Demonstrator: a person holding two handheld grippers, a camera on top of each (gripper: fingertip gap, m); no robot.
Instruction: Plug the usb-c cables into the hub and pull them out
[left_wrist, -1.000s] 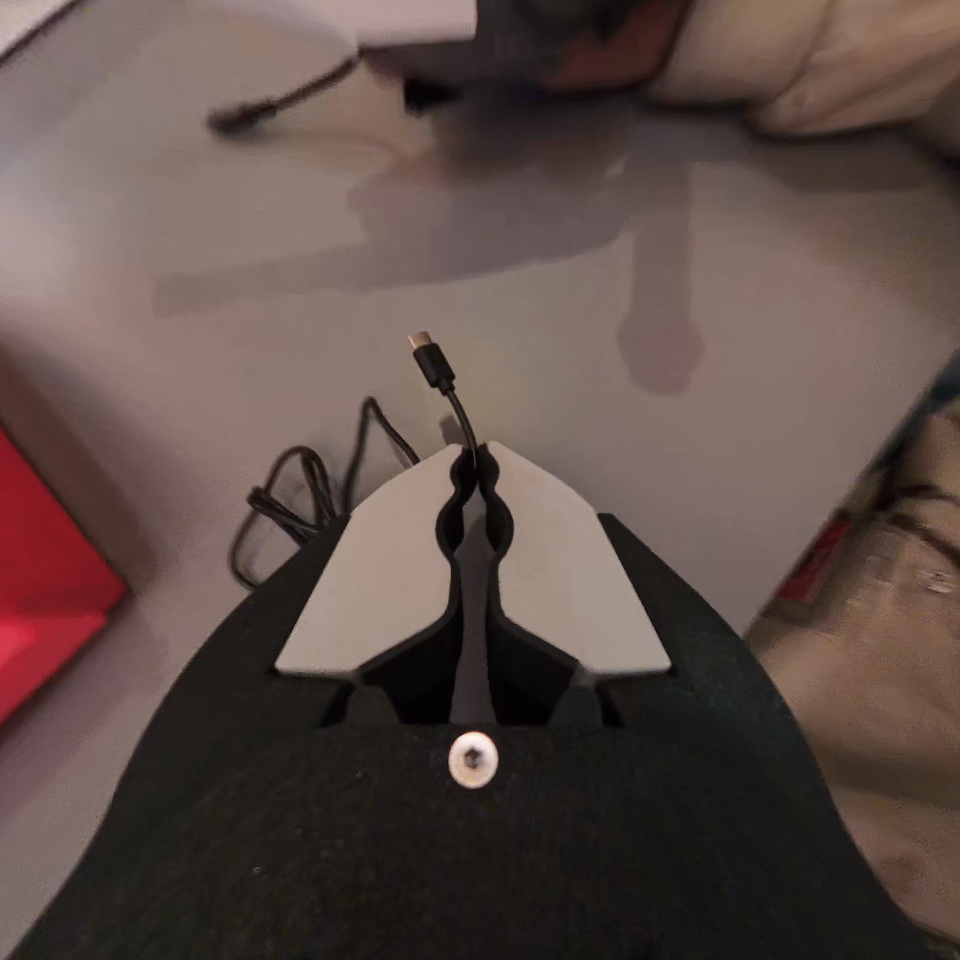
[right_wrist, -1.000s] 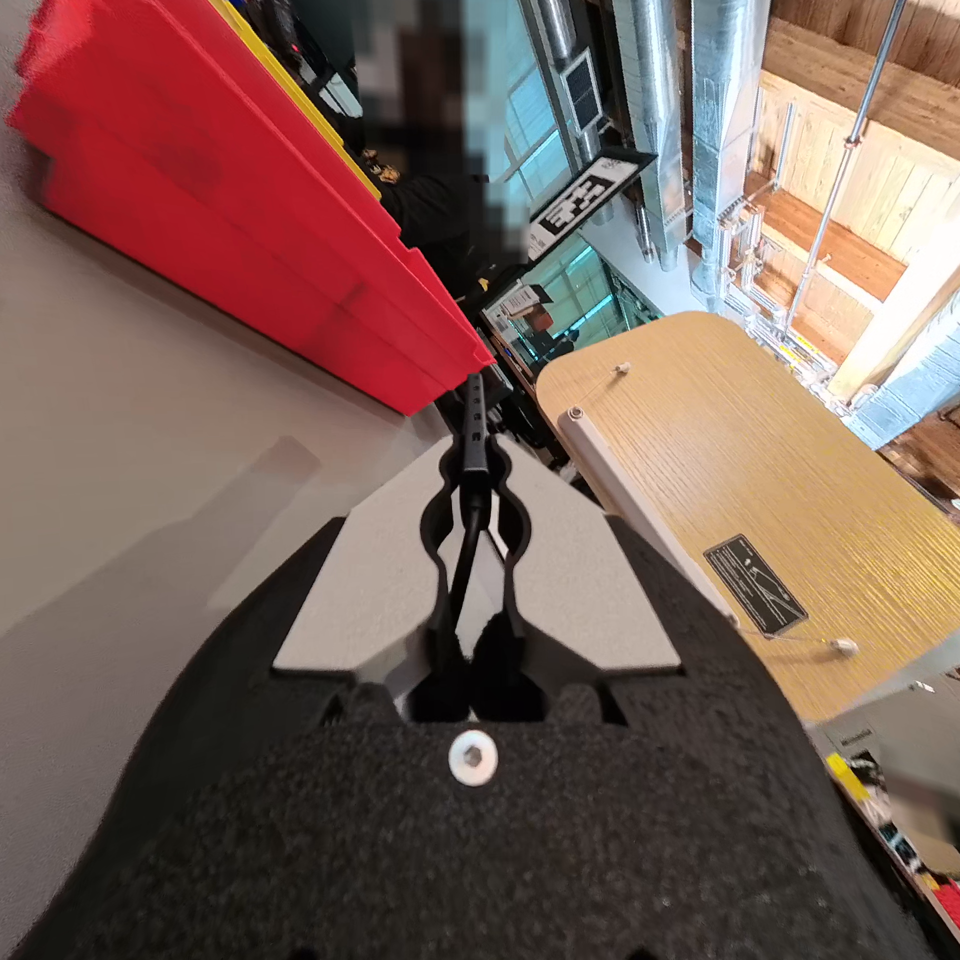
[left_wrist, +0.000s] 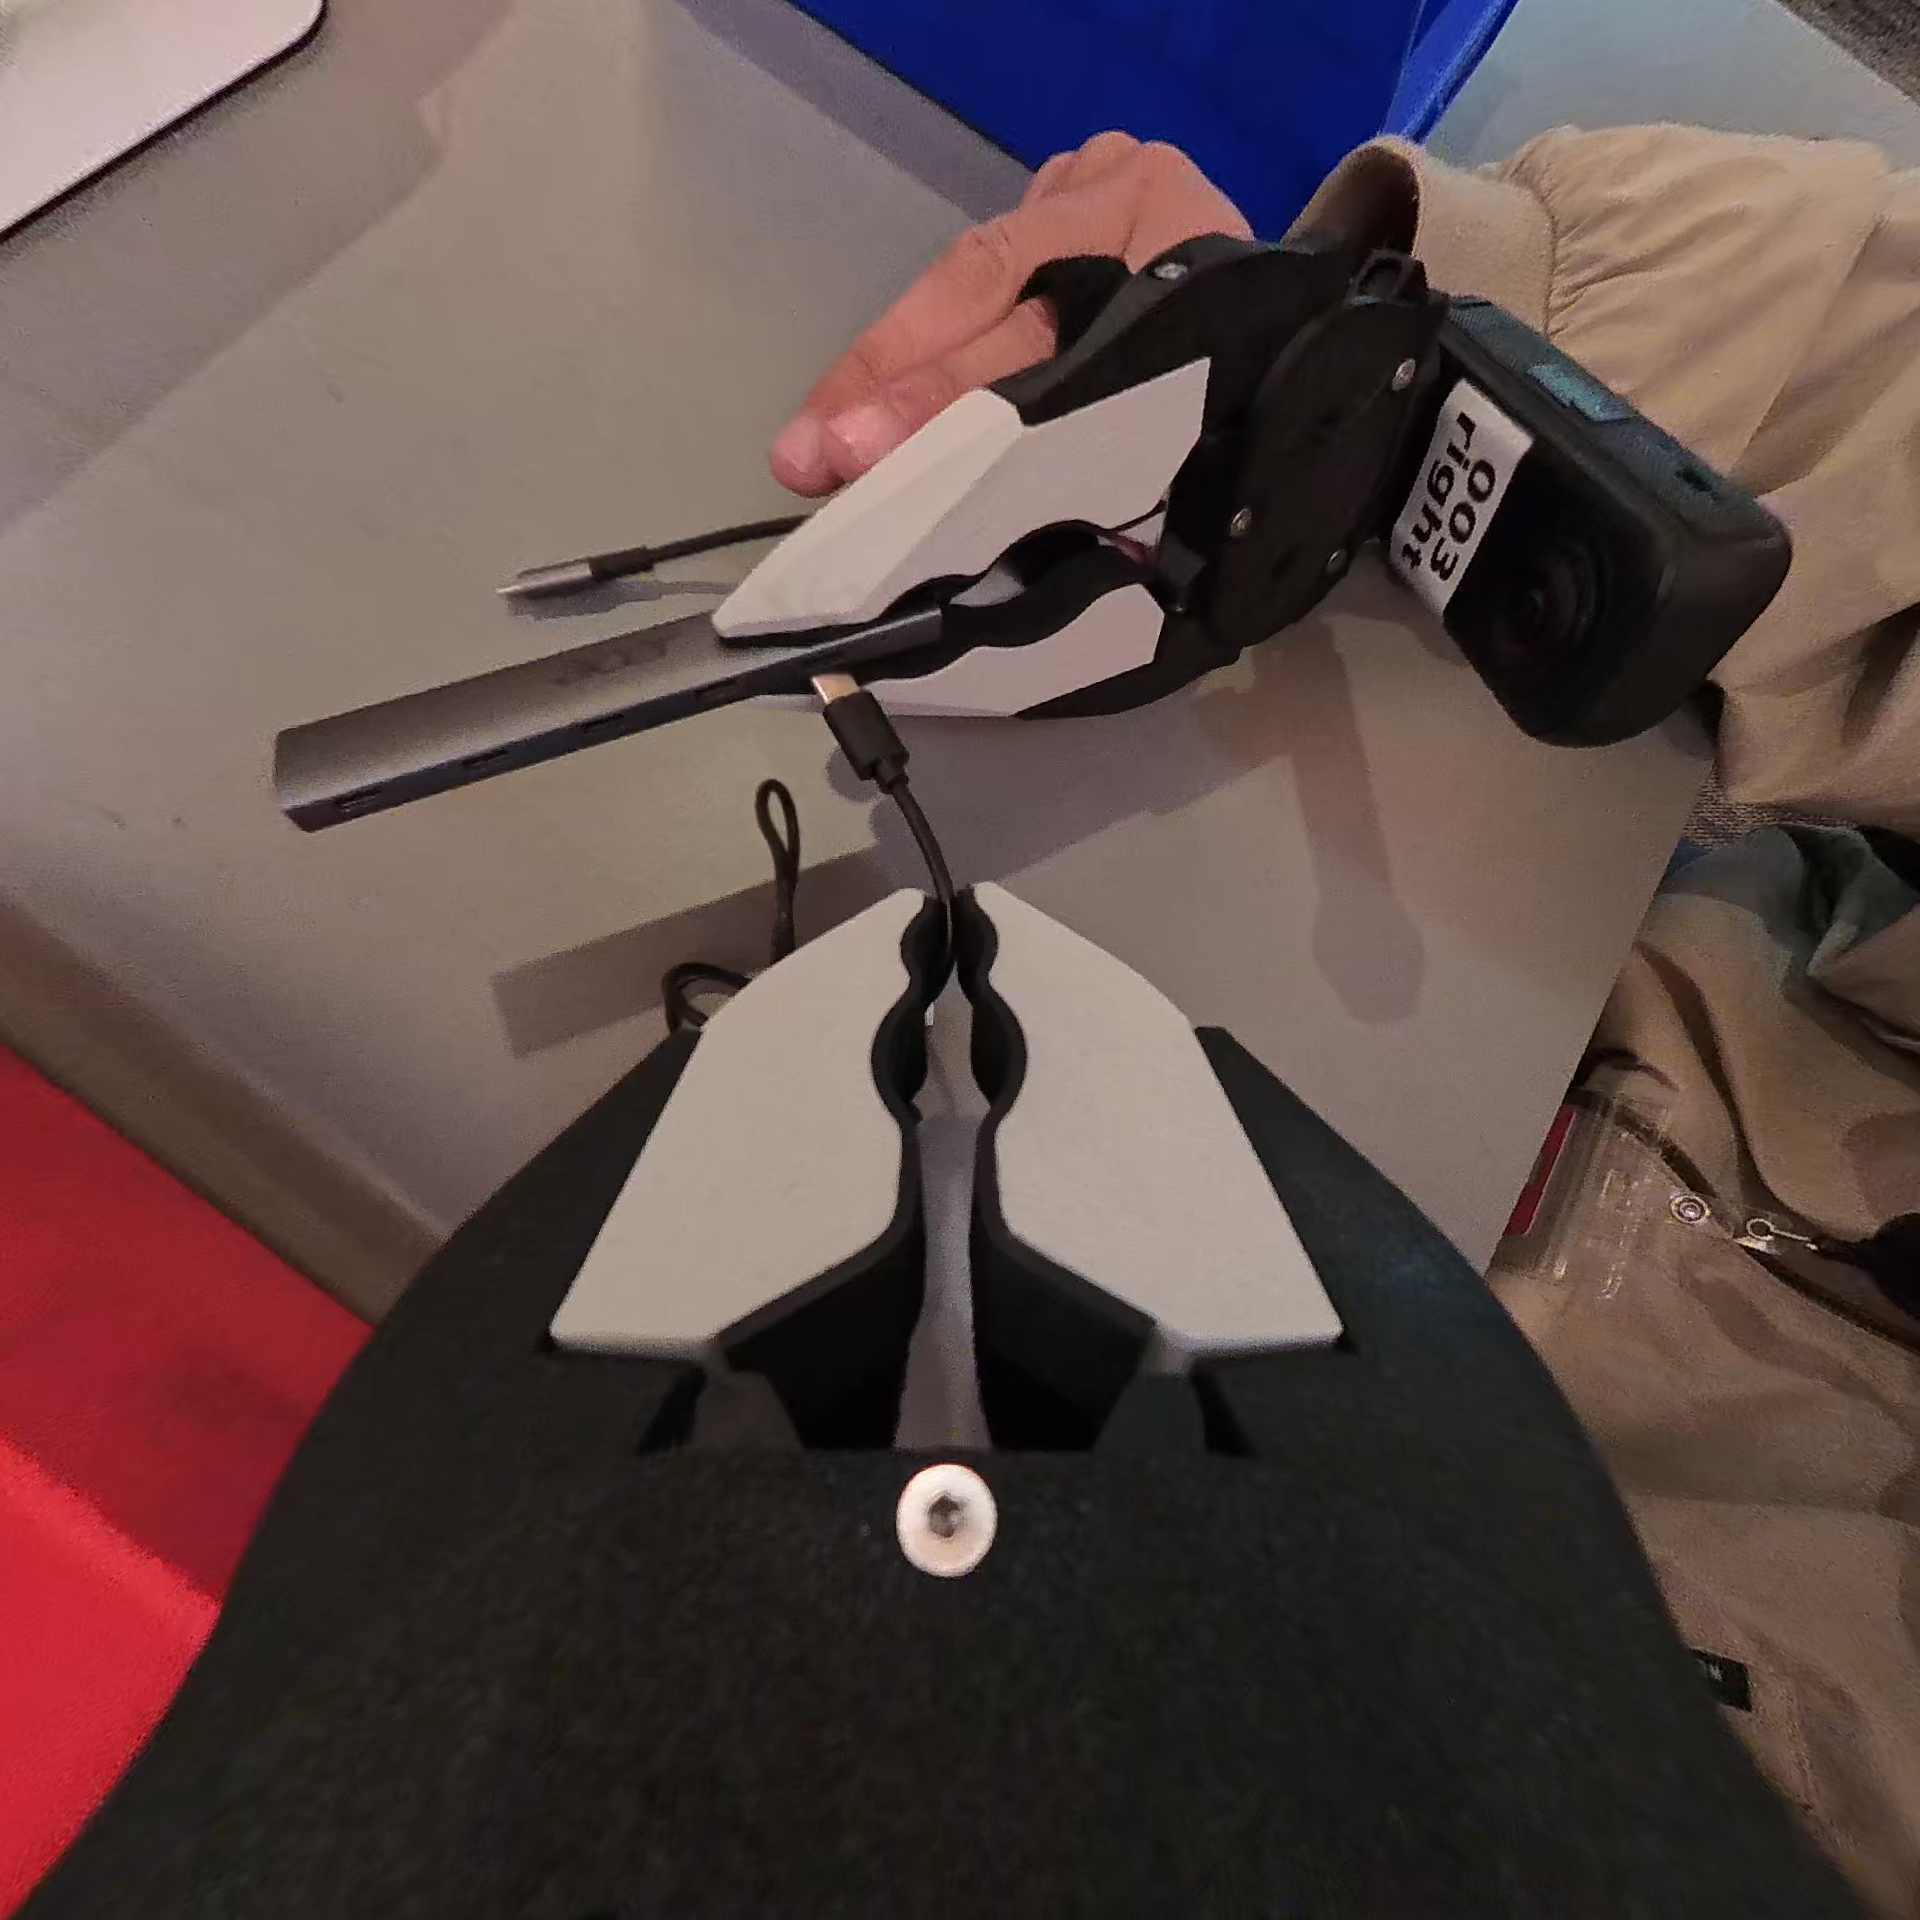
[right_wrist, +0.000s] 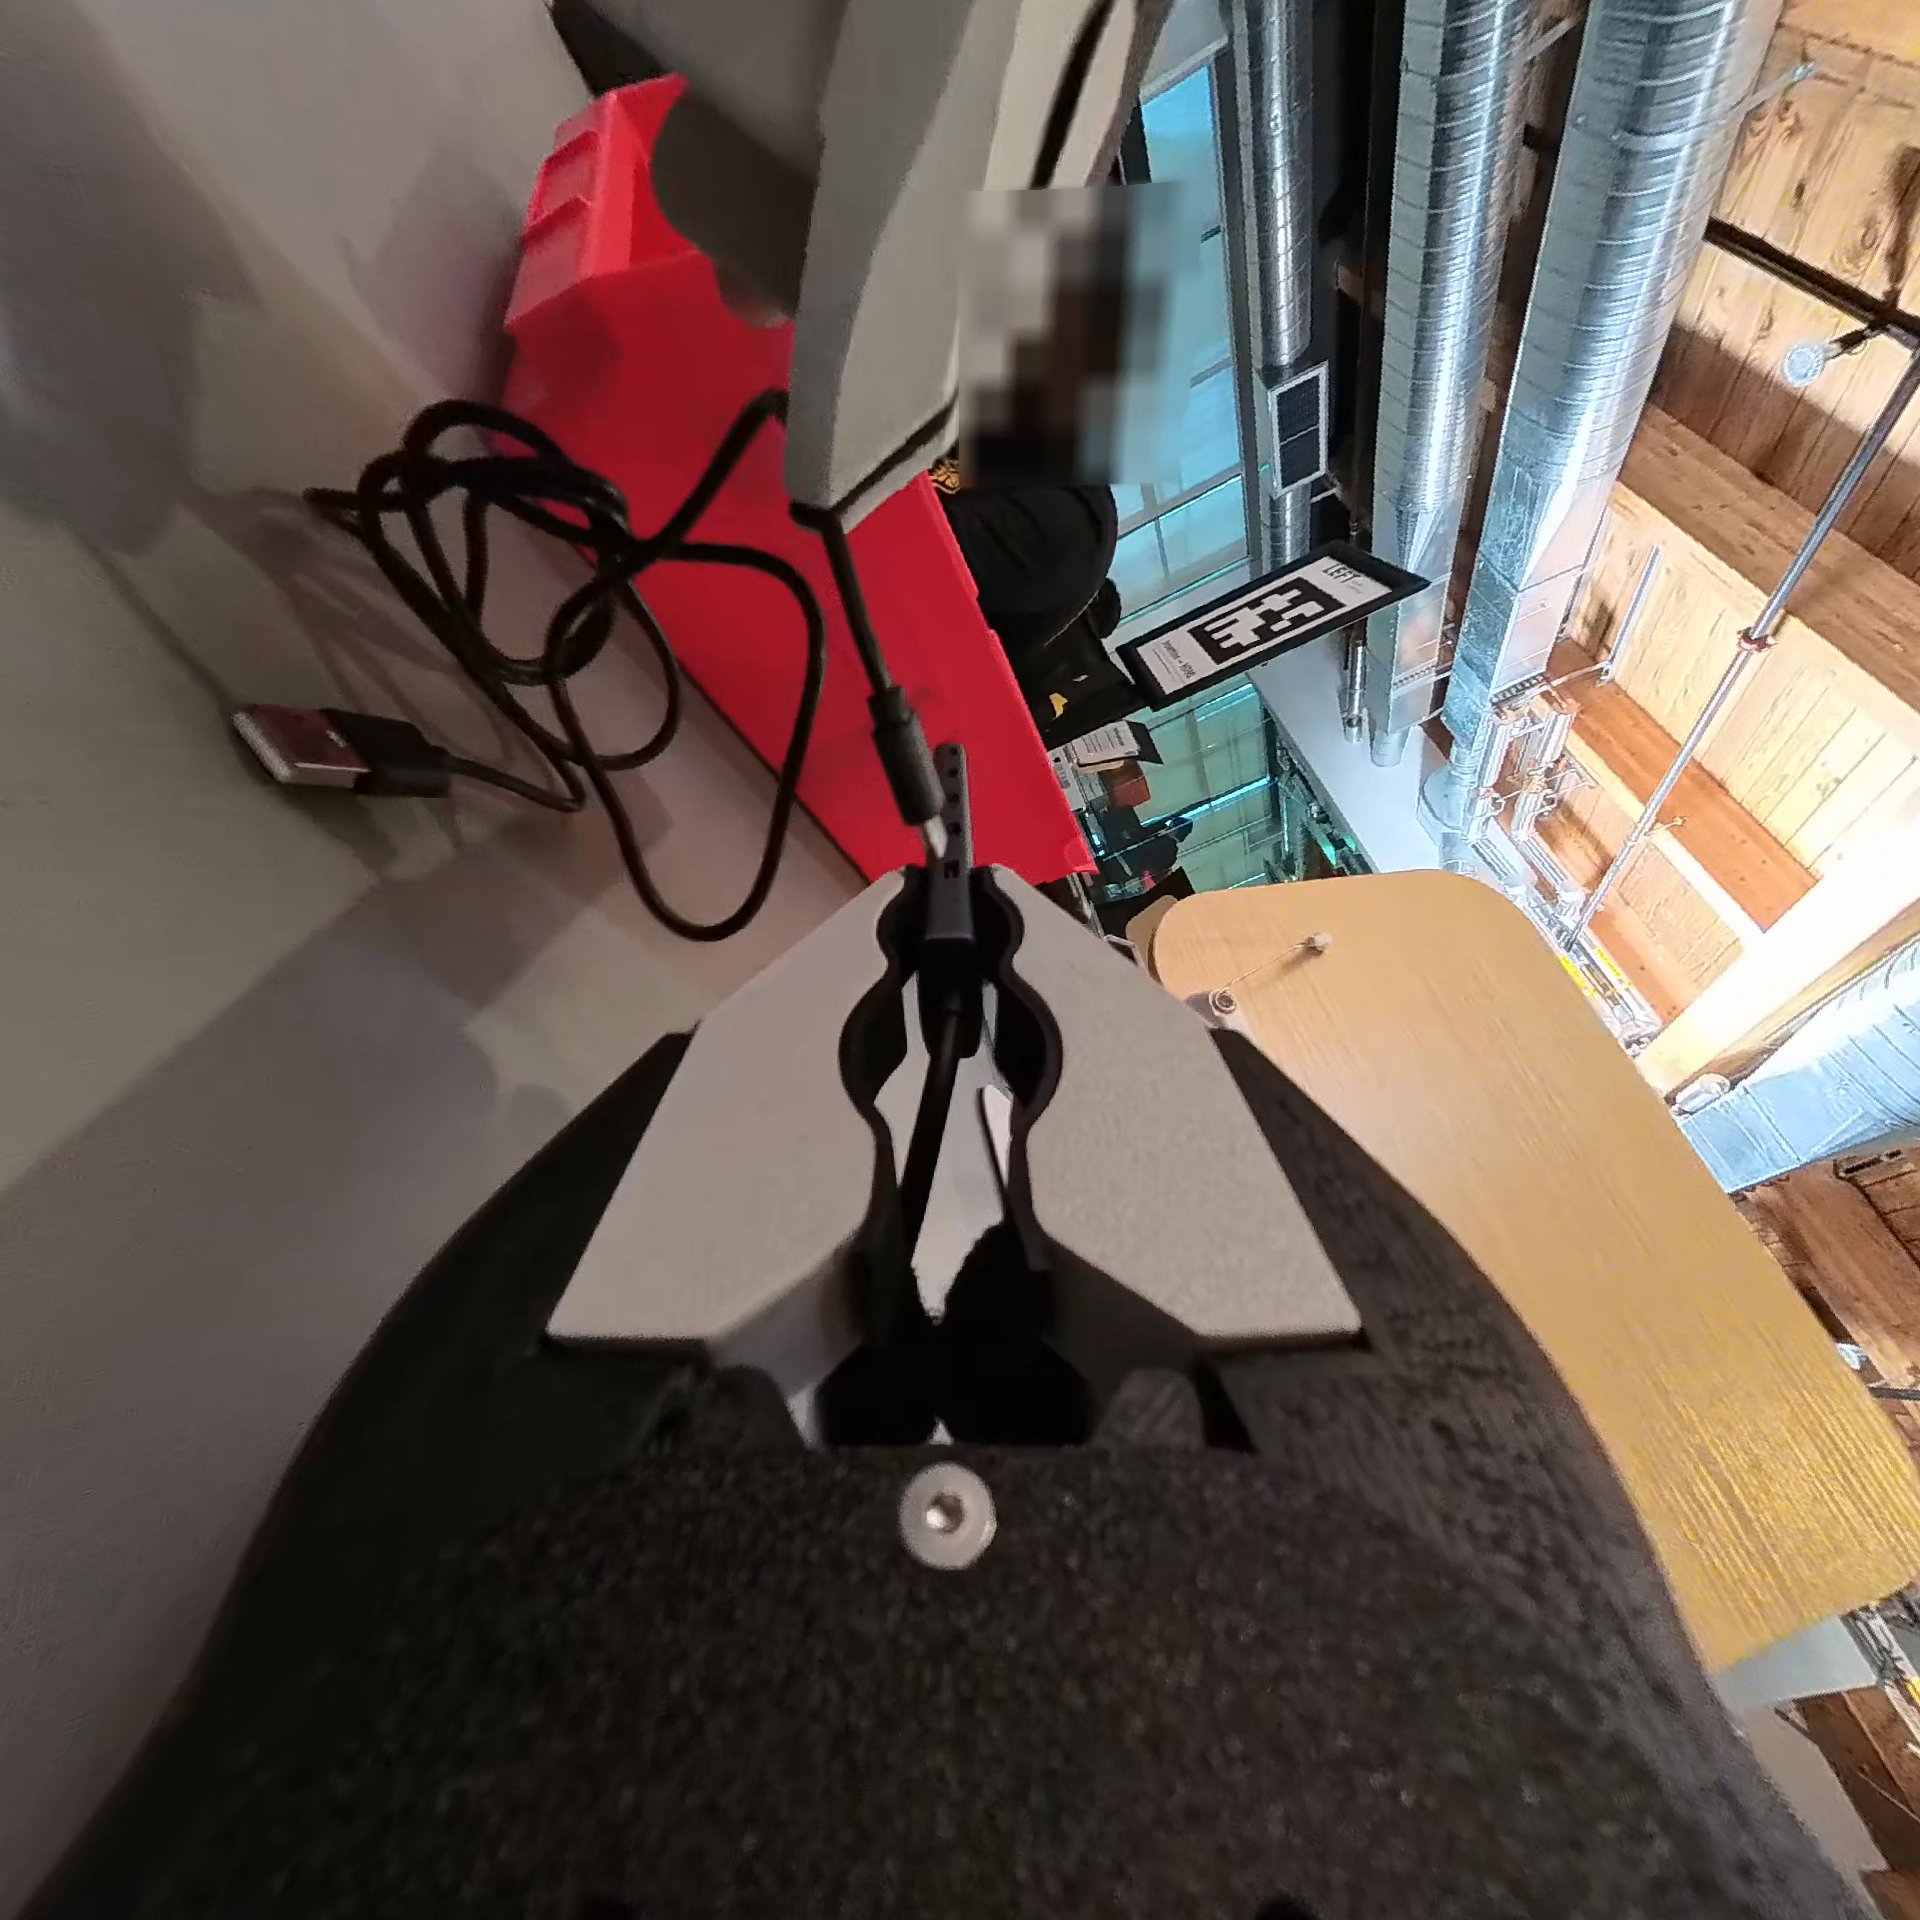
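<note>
- Worktop (left_wrist: 343, 436): flat, matt grey, lightly scuffed; shadows of both tools fall across it.
- Left tool (left_wrist: 948, 902): grey fingers on a black body, closed on a black usb-c cable (left_wrist: 928, 831) just behind its plug.
- Plug (left_wrist: 858, 724): black shell, metal tip, raised clear of the worktop, tip just at the long side of the hub; I cannot tell whether it touches.
- Hub (left_wrist: 499, 727): slim dark-grey bar, held off the worktop at a slant, row of ports along its near edge.
- Right tool (left_wrist: 831, 649): clamped on one end of the hub, carried by a hand (left_wrist: 966, 312) in a tan sleeve (left_wrist: 1621, 270); black camera (left_wrist: 1590, 540) with a white label at its back.
- Hub's own lead: grey plug (left_wrist: 566, 575) lying on the worktop beyond the hub.
- Slack of the black cable (right_wrist: 582, 623): loose coils on the worktop, ending in a usb-a plug (right_wrist: 312, 743).
- Red bins (right_wrist: 665, 436): stacked, at the worktop's edge beside the coils.
- White flat item (left_wrist: 125, 83): far corner of the worktop, partly out of view.
- Blue surface (left_wrist: 1143, 94): beyond the worktop's far edge.
- Room, right wrist view: wooden tabletop (right_wrist: 1507, 1195), silver ducts (right_wrist: 1455, 312), timber ceiling (right_wrist: 1766, 520), windows, black-and-white marker board (right_wrist: 1268, 618).
</note>
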